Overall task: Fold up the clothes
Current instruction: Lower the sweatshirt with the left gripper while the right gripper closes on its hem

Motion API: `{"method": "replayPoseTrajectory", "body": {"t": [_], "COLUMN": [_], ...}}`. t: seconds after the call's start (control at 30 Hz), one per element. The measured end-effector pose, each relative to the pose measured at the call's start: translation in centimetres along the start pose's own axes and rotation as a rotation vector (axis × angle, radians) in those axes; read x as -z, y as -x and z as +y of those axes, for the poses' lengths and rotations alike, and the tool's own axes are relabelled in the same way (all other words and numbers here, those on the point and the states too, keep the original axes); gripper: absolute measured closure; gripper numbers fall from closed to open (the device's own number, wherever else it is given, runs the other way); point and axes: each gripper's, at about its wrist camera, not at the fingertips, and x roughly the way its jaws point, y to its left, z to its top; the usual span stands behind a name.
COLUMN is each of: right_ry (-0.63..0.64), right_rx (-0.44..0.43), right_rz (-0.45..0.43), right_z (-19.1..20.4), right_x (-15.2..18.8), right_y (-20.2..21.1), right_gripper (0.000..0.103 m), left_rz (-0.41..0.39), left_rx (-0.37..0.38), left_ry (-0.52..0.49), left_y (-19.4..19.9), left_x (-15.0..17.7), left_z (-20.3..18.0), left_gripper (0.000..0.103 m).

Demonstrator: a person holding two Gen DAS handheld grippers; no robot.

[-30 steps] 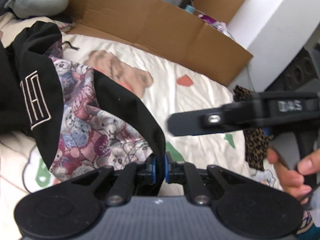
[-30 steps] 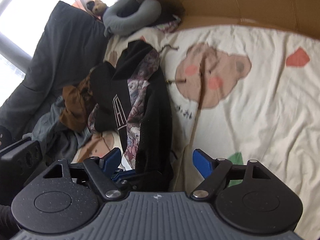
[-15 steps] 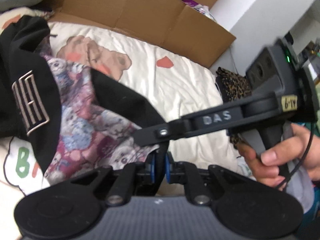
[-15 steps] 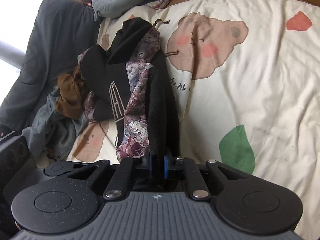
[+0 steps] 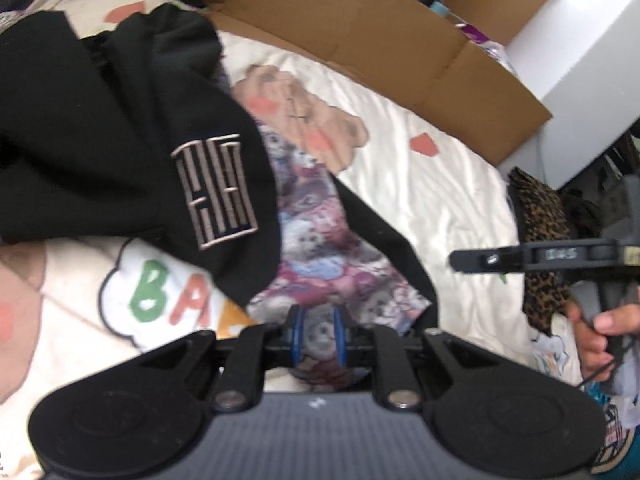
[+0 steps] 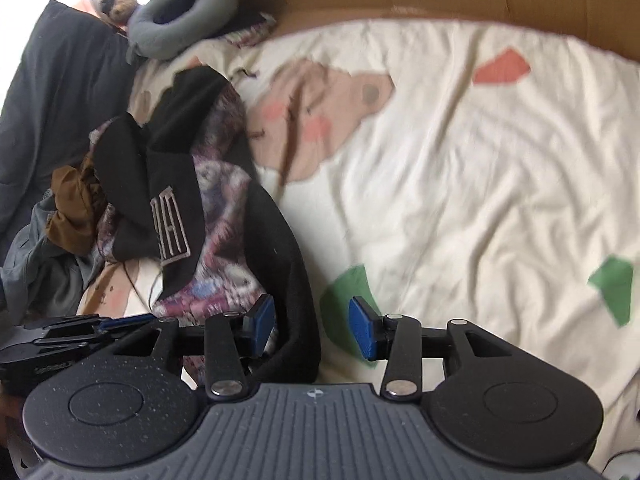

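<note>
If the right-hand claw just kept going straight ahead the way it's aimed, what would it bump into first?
Most likely the black jacket: its dark edge already lies between the right gripper and its open jaws, which have just been opening. Beyond it is the cream bedspread; depth is unclear.

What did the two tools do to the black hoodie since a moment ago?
The right tool had pinched the hoodie's black edge; its jaws have just been opening, letting go. The left tool's jaws have been opening too, with the bear-print lining between them. The hoodie stays crumpled on the blanket.
</note>
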Motion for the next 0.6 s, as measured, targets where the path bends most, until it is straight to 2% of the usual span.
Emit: {"method": "replayPoseTrajectory", "body": {"t": [0.13, 0.27, 0.37, 0.43, 0.53, 0.57, 0.6], "right_ry": [0.096, 0.195, 0.226, 0.232, 0.222, 0.216, 0.212], "right_rx": [-0.045, -0.049, -0.034, -0.032, -0.045, -0.052, -0.051], "right_rz": [-0.024, 0.024, 0.07, 0.086, 0.096, 0.098, 0.102], "right_z": [2.0, 4.5, 5.4, 5.5, 5.6, 5.5, 5.4], "right_x": [-0.3, 0.1, 0.2, 0.6, 1.0, 1.1, 1.2], "right_y": [0.2, -1.7, -3.6, -4.0, -4.2, -4.2, -4.3], "right_gripper": [0.055, 0.055, 0.055, 0.055, 0.053, 0.053, 0.053], "left_rz": [0.006, 0.021, 0.028, 0.043, 0.047, 0.048, 0.049], "left_rx": [-0.033, -0.074, -0.117, -0.15, -0.143, -0.129, -0.115], "left_ry": [0.004, 0.002, 0.002, 0.013, 0.057, 0.064, 0.07], "left_y": [-0.3, -1.0, -2.1, -2.8, -3.3, -3.3, -3.3], "left_x": [0.2, 0.3, 0.3, 0.3, 0.3, 0.4, 0.4], "left_z": [0.5, 0.6, 0.8, 1.3, 2.2, 2.3, 2.5], "left_gripper": [0.074, 0.056, 0.053, 0.053, 0.055, 0.061, 0.076]}}
